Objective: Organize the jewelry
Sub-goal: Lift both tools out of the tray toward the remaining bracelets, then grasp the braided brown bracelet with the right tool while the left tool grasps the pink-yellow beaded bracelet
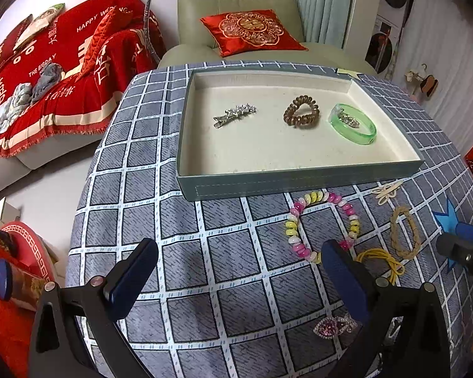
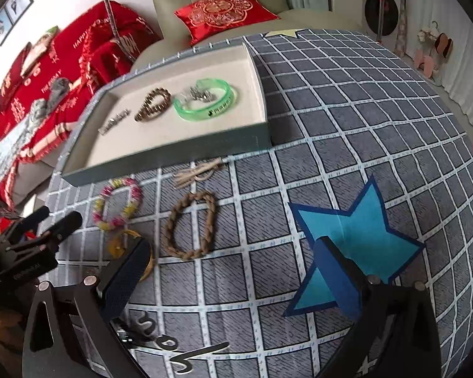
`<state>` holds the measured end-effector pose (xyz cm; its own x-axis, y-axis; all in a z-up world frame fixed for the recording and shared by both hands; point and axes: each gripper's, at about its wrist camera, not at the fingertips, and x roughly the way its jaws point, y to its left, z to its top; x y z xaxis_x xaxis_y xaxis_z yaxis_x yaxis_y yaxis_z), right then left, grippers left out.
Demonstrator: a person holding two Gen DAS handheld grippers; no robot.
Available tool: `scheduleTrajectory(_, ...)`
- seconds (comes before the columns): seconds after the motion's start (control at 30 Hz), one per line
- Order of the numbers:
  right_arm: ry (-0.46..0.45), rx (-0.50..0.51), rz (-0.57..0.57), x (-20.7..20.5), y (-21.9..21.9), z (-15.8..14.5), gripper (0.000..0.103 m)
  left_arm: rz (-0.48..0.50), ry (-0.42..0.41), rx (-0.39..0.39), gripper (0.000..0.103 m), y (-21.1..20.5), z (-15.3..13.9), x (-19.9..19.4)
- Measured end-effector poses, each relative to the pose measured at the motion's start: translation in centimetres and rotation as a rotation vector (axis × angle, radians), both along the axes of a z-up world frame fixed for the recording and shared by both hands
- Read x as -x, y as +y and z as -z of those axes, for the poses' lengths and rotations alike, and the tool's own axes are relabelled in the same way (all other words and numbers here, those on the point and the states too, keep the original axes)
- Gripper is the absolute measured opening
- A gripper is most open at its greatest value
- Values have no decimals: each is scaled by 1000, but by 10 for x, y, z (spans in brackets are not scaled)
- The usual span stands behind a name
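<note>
A grey-blue tray (image 1: 299, 179) (image 2: 160, 154) with a cream lining holds a silver hair clip (image 1: 235, 114), a brown spiral hair tie (image 1: 301, 111) and a green bangle (image 1: 353, 123) (image 2: 205, 99) with a silver piece inside it. In front of it on the checked cloth lie a pink-yellow bead bracelet (image 1: 321, 225) (image 2: 116, 203), a tan braided loop (image 1: 405, 231) (image 2: 190, 223), a yellow elastic (image 1: 381, 260), a cream bow (image 1: 388, 189) and a pink gem brooch (image 1: 334, 326). My left gripper (image 1: 236, 271) is open above the cloth. My right gripper (image 2: 233, 271) is open and empty.
A blue paper star (image 2: 350, 236) lies on the cloth under the right gripper. A silver squiggle clip (image 2: 179, 356) lies near the front edge. A green armchair with a red cushion (image 1: 252, 31) stands behind the table, a red-draped sofa (image 1: 47, 78) to the left.
</note>
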<state>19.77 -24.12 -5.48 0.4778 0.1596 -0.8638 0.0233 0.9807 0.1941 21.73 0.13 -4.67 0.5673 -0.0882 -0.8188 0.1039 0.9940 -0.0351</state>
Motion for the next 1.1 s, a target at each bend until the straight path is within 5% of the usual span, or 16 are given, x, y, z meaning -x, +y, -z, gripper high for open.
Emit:
scheduleTrajectory(0.23,9,79,-19,-6,9,7,102,8,23,-19,103,-11,11,-10)
scheduleTrajectory(0.5,12,150,-51,-12,22,15,79,-7,42,-20,103,-16,18,-15)
scheduleTrajectory(0.9,-6,200,-107,-12,33,14,69,44,45,-15,103,-26,22,-17)
scheduleTrajectory(1.1,1,200,-155,-11,44,11,42,101,33,-18,72,-39,15,-13)
